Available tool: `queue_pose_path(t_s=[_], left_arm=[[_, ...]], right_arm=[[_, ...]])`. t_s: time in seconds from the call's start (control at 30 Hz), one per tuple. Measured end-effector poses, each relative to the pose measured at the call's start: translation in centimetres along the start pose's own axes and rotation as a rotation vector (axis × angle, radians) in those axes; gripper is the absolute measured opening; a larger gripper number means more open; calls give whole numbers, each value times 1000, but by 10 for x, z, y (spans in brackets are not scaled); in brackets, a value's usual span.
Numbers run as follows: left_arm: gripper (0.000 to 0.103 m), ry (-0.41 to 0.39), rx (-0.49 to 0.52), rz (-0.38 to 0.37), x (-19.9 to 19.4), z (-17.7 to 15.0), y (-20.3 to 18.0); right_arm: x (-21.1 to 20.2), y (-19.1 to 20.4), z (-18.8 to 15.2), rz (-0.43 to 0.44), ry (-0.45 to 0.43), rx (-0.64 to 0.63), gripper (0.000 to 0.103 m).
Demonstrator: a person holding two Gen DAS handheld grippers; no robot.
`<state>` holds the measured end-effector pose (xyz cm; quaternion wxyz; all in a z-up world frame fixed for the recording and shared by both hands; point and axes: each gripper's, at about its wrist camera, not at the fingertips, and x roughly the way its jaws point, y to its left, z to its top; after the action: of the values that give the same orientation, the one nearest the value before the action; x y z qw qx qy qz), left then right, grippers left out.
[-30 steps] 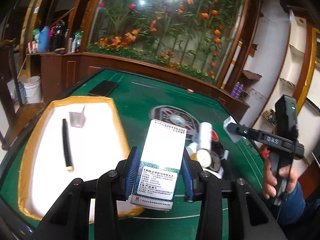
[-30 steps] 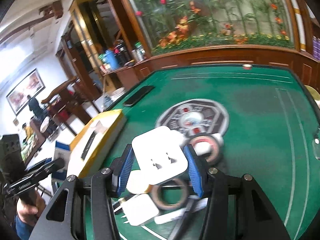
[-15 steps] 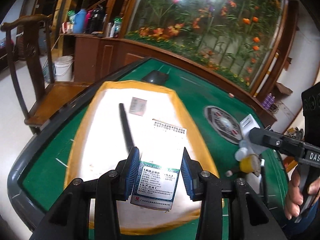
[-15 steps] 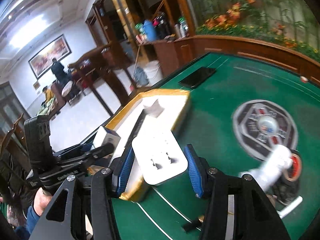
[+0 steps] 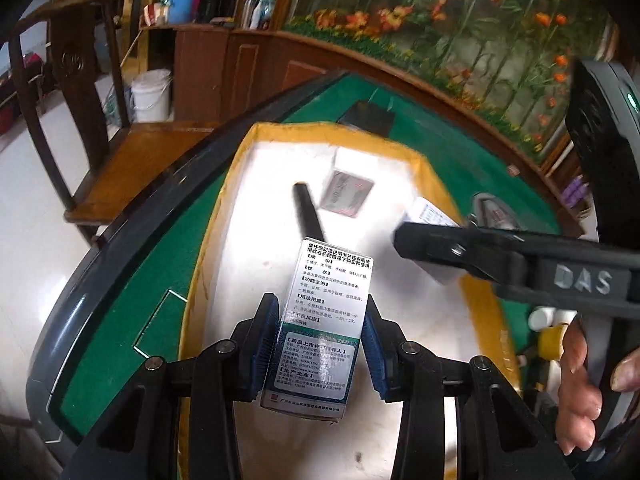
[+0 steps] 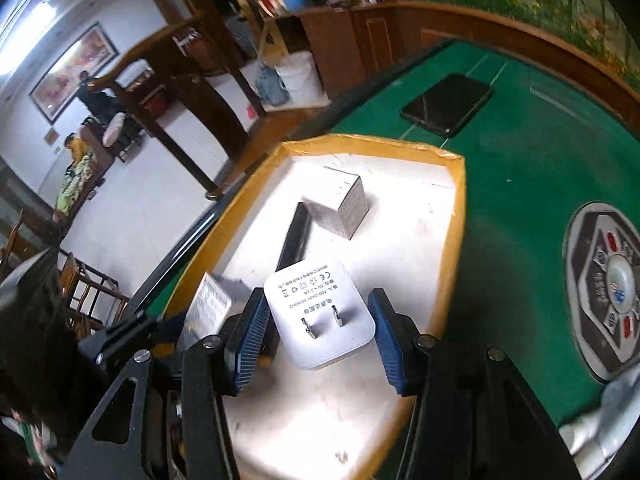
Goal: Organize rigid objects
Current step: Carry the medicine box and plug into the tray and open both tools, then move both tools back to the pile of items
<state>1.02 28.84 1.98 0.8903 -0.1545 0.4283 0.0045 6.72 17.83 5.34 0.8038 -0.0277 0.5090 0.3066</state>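
Left gripper [image 5: 318, 344]: blue pads clamped on the white-and-green printed medicine carton [image 5: 320, 322], hanging over the tray.
Right gripper [image 6: 316, 334]: pads pressed on the white square plug adapter [image 6: 320, 314], also above the tray.
Yellow-rimmed white tray [image 6: 458, 208]: already holds a black pen [image 6: 294, 238] and small grey box [image 6: 344, 204].
Left to do: release both; on my read, more items wait on the green felt table [image 6: 516, 184].

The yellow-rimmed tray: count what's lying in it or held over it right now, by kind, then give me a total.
Boxes: 2, the small grey box lying in the tray and the medicine box in the left hand-held gripper
Black sticks: 1
White chargers: 1, in the right hand-held gripper
Total: 4
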Motion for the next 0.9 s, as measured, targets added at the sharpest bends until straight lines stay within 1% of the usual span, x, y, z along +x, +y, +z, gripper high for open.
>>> queue_pose_path(t_s=[0.07, 0.1, 0.2, 0.27, 0.37, 0.47, 0.57, 0.63, 0.67, 0.7, 0.73, 0.77, 0.83, 0.9], left_arm=[[43, 14, 31, 18, 4, 2, -3], [43, 23, 34, 31, 6, 4, -3], [43, 41, 25, 33, 10, 10, -1], [43, 48, 10, 36, 13, 14, 2], [43, 48, 7, 42, 17, 18, 3], [43, 43, -4, 42, 18, 22, 1], [47, 40, -5, 40, 18, 23, 1], [54, 41, 4, 45, 18, 23, -1], [65, 41, 9, 43, 18, 23, -2], [73, 39, 13, 41, 17, 23, -3], [73, 38, 12, 43, 16, 22, -4], [73, 37, 8, 41, 16, 21, -3], [73, 28, -6, 24, 12, 18, -2], [73, 15, -23, 17, 8, 14, 0]], right_arm=[[16, -1, 9, -10, 48, 13, 50], [21, -1, 13, -14, 55, 18, 50], [36, -3, 25, -41, 85, 37, 50], [41, -6, 31, -43, 90, 62, 50], [45, -9, 43, -61, 72, 73, 51], [55, -9, 51, -71, 76, 72, 51], [58, -9, 50, -94, 71, 56, 51], [56, -9, 49, -87, 72, 48, 51], [55, -8, 49, -83, 73, 48, 52], [52, -8, 49, -81, 70, 45, 53], [48, -7, 49, -78, 63, 38, 59], [44, -6, 50, -76, 56, 31, 62], [31, -6, 48, -64, 24, 27, 62], [18, -7, 45, -30, 2, 40, 62]])
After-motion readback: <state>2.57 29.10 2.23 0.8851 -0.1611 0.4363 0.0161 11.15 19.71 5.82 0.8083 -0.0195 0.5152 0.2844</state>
